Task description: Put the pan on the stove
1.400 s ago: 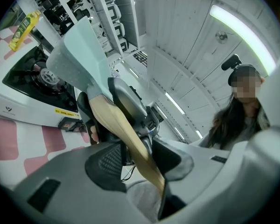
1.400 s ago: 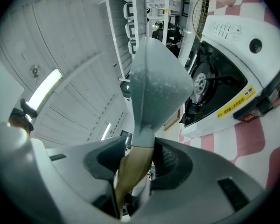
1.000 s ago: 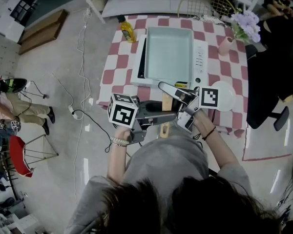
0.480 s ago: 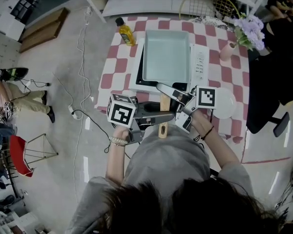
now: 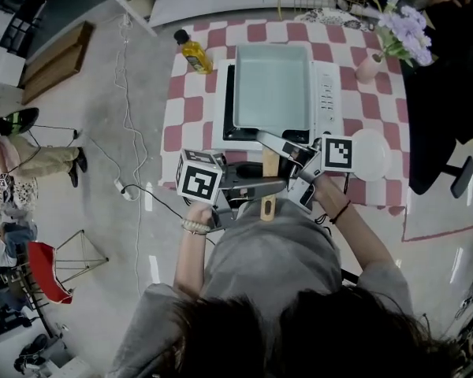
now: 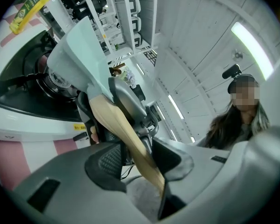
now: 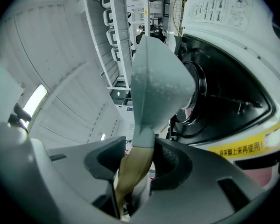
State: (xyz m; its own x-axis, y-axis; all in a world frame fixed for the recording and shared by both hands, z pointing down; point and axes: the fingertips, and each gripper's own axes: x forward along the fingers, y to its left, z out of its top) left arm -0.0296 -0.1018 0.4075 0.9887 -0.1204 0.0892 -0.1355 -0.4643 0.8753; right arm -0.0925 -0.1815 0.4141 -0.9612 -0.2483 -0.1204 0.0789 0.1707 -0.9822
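A pale green rectangular pan (image 5: 272, 85) lies over the black burner of the white stove (image 5: 325, 93) on the checked table. Its wooden handle (image 5: 268, 186) sticks out toward me past the table's near edge. My left gripper (image 5: 262, 187) comes in from the left and is shut on the handle's near part. My right gripper (image 5: 282, 153) comes in from the right and is shut on the handle closer to the pan. The left gripper view shows the handle (image 6: 126, 134) between the left gripper's (image 6: 130, 157) pads, the pan (image 6: 77, 50) tilted ahead. The right gripper (image 7: 137, 160) clamps the handle (image 7: 133, 169) beneath the pan (image 7: 158, 83).
A yellow oil bottle (image 5: 193, 53) stands at the table's far left corner. A white plate (image 5: 372, 154) lies right of the stove, and a pink vase with purple flowers (image 5: 370, 68) stands behind it. Cables (image 5: 130, 187) trail on the floor at left, near a seated person (image 5: 31, 160).
The head view has shifted slightly. The pan, its handle and both grippers keep about the same place over the stove.
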